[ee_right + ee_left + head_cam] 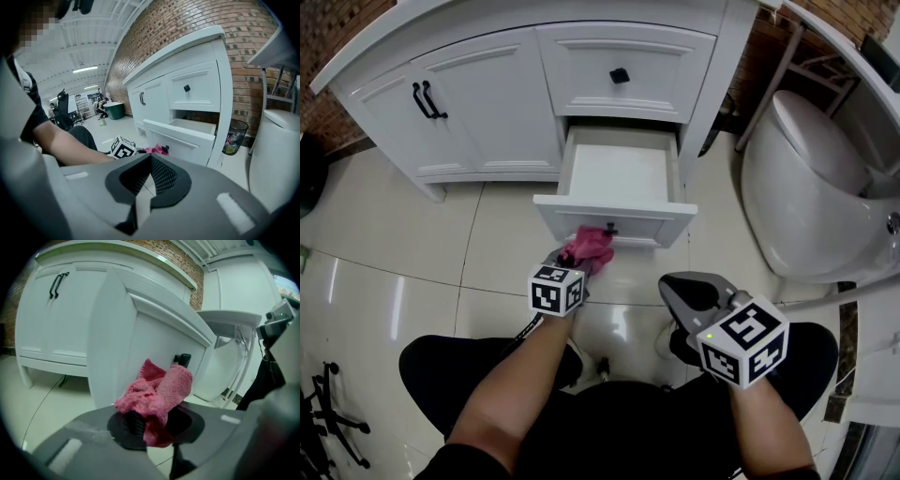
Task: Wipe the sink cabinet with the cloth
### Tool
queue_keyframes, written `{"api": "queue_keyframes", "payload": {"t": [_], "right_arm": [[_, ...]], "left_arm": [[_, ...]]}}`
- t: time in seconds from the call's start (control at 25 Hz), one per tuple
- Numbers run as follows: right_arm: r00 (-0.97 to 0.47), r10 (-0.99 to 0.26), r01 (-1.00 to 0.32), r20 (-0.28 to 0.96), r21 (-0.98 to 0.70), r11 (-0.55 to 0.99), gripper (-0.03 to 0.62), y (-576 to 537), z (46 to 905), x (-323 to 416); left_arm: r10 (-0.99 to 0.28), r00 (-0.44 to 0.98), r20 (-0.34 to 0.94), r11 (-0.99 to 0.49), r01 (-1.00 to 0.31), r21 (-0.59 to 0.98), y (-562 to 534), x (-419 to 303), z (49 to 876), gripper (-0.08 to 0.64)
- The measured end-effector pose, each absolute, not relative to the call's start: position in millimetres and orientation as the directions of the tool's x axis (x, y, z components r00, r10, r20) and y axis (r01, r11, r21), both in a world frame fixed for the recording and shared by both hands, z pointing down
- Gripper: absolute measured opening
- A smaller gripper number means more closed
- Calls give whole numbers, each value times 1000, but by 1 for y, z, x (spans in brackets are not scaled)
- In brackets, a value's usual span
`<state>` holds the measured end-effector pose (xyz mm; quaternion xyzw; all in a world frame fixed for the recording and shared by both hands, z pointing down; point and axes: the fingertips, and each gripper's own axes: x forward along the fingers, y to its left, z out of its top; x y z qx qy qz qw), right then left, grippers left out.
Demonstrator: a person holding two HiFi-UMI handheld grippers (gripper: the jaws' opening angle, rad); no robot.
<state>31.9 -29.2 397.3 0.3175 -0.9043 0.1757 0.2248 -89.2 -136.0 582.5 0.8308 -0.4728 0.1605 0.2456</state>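
A white sink cabinet (487, 103) fills the top of the head view, its lower drawer (619, 178) pulled out and empty. My left gripper (579, 262) is shut on a pink cloth (587, 247), pressed against the drawer front (140, 348) close to its black knob (183, 360). In the left gripper view the pink cloth (157, 397) bulges out from between the jaws. My right gripper (698, 292) hangs lower right, away from the cabinet, jaws together with nothing between them. The right gripper view shows the cabinet (187, 89) and the open drawer (180, 136) from the side.
A white toilet (811, 197) stands right of the cabinet. A small waste bin (233, 136) sits between cabinet and toilet. The double doors (427, 98) with black handles are closed. A dark object (333, 422) lies on the tiled floor at lower left.
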Motion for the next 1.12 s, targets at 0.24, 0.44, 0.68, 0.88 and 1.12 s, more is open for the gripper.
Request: {"api": "queue_keyframes", "payload": {"t": [0.24,0.44,0.68,0.88,1.12], "right_arm": [[-705,-485,-640,517,-170,749,8,-26,394,22],[-708,-479,-633,519,-167,755,8,-24,393,17],[-706,-478,-633,523,-161,758,8,-24,395,15],[-697,-484,-641,528,-158,751,8,-26,397,18],[-696,-493,-646,522,-155,747,8,-28,396,18]], "left_arm": [[-764,430,482,-329,-901,283,-135,-130,575,89],[-783,374,496,-267,-924,275,-132,-156,573,89],[-800,351,487,-229,-928,292,-133,-170,571,89],[-801,354,484,-224,-925,306,-134,-171,569,89],[-779,394,489,-268,-913,309,-131,-163,561,89]]}}
